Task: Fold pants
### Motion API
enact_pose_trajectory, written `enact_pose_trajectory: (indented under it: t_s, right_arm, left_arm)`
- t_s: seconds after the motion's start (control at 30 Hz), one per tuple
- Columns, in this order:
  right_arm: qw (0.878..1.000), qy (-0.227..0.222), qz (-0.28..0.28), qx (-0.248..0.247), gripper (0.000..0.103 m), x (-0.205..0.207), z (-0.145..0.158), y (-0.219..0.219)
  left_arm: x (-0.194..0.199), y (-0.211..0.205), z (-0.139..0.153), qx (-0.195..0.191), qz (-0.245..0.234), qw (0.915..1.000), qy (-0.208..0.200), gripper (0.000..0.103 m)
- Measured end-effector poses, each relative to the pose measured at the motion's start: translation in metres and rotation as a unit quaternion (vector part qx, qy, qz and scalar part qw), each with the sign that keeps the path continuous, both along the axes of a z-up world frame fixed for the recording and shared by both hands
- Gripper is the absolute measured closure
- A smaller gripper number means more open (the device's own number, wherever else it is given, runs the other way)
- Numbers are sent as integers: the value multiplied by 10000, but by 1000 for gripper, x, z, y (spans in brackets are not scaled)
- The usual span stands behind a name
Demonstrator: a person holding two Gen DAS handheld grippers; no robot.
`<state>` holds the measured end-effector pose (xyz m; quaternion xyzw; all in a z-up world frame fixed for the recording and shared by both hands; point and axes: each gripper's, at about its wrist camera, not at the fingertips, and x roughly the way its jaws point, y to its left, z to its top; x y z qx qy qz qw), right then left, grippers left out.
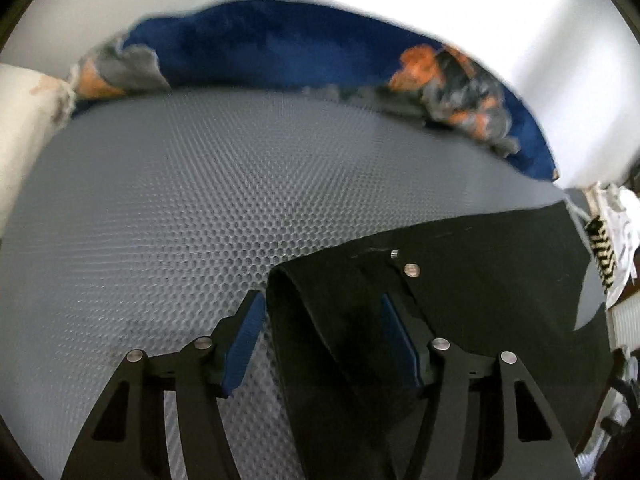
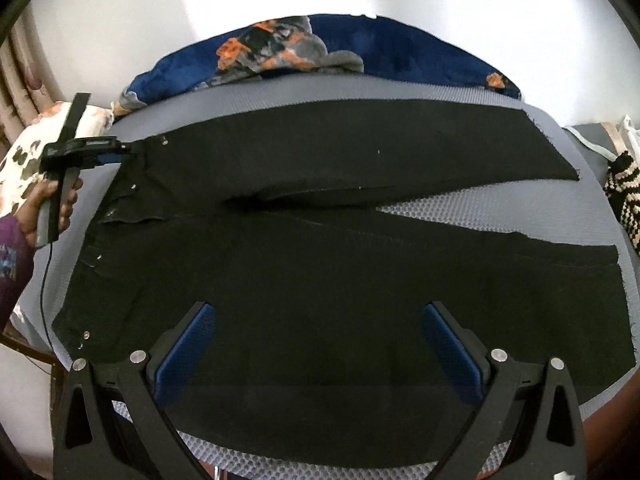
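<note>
Black pants [image 2: 320,272] lie spread flat on a grey honeycomb mat [image 2: 432,90], waist at the left and the two legs splayed apart toward the right. My right gripper [image 2: 320,340] hovers open over the near leg, with nothing between its blue pads. My left gripper [image 2: 128,150] sits at the far waist corner, held by a person's hand [image 2: 52,200]. In the left wrist view, the left gripper [image 1: 322,300] stands open around a folded edge of the pants [image 1: 500,272]. Its left pad [image 1: 244,344] is clear of the cloth. The right pad [image 1: 400,340] lies over it.
A blue blanket [image 2: 420,52] with orange and grey patches is bunched along the mat's far edge, below a white wall. A white patterned pillow [image 2: 24,160] lies at the left. A black-and-cream knitted item [image 2: 624,200] sits at the right. A cable hangs from the left gripper's handle.
</note>
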<state>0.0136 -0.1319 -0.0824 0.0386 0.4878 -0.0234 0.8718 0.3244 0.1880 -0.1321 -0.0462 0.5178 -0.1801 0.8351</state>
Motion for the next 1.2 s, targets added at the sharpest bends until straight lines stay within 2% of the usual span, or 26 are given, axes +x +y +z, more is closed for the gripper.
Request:
enact_pose_trajectory:
  t_s: [0.07, 0.13, 0.17, 0.2, 0.27, 0.33, 0.4, 0.47, 0.5, 0.57, 0.6, 0.63, 0.67, 0.7, 0.73, 0.8, 0.87, 0.9, 0.93, 1.0, 1.1, 1.2]
  right_arm:
    - [10000, 33, 2, 4, 1, 4, -1, -1]
    - [9999, 9, 40, 109, 1, 8, -1, -2]
    - [9997, 2, 71, 236, 1, 10, 0, -3]
    - [9988, 4, 107, 477, 1, 14, 2, -7]
    - [9926, 15, 150, 1208, 1, 28, 6, -18]
    - [9787, -56, 158, 2046, 12, 48, 13, -33]
    - [9618, -88, 143, 2732, 33, 71, 18, -45]
    - [9432, 50, 74, 3322, 42, 103, 16, -54]
    - [9353, 80, 67, 3537, 45, 118, 15, -56]
    - [9308, 211, -67, 3649, 46, 150, 9, -58]
    - [9234, 269, -129, 3827, 47, 164, 5, -60]
    - [9053, 370, -135, 4230, 47, 179, -2, -61]
    - [8925, 467, -231, 4481, 47, 188, -8, -63]
    - [8827, 511, -405, 4653, 47, 195, -13, -65]
    - [8796, 538, -502, 4701, 47, 204, -17, -65]
    - [8838, 703, -687, 4575, 47, 215, -26, -67]
    - [8730, 802, -953, 4716, 47, 223, -38, -76]
    - [8716, 849, -987, 4727, 48, 228, -43, -78]
    - [8751, 868, -1034, 4648, 52, 231, -46, -79]
    - [8824, 916, -1003, 4505, 95, 237, -50, -78]
    - [8859, 879, -1076, 4426, 97, 234, -55, -83]
    - [9080, 650, -896, 4041, 97, 206, -39, -76]
  left_arm:
    - [11, -1, -10, -63, -10, 9999, 107, 42]
    - [16, 2, -9, -402, 82, 9990, 153, 46]
    - [16, 5, -8, -529, 212, 9982, 168, 65]
    - [15, 9, -7, -746, 286, 9966, 217, 74]
    - [6, 7, 1, -786, 336, 9963, 47, 79]
    - [-12, -1, 16, -626, 361, 9972, -180, 86]
    - [-40, -9, 40, -678, 468, 9952, -534, 86]
    - [-77, -22, 67, -691, 426, 9923, -940, 86]
    - [-92, -27, 75, -692, 414, 9912, -1054, 87]
    - [-124, -36, 88, -793, 410, 9888, -1199, 87]
    - [-140, -41, 92, -828, 409, 9879, -1247, 87]
    - [-154, -44, 94, -883, 407, 9870, -1277, 87]
    - [-170, -47, 96, -965, 402, 9858, -1314, 87]
    - [-183, -45, 97, -986, 435, 9850, -1347, 87]
    - [-194, -44, 97, -989, 474, 9846, -1358, 86]
    - [-211, -46, 94, -1005, 518, 9845, -1341, 86]
    - [-220, -47, 91, -1035, 565, 9846, -1292, 86]
    - [-224, -47, 90, -1090, 574, 9847, -1232, 86]
    - [-229, -47, 89, -1125, 599, 9845, -1204, 86]
    - [-233, -46, 87, -1152, 625, 9845, -1166, 86]
    - [-231, -45, 86, -1149, 630, 9853, -1094, 86]
    - [-232, -40, 84, -1156, 720, 9858, -983, 86]
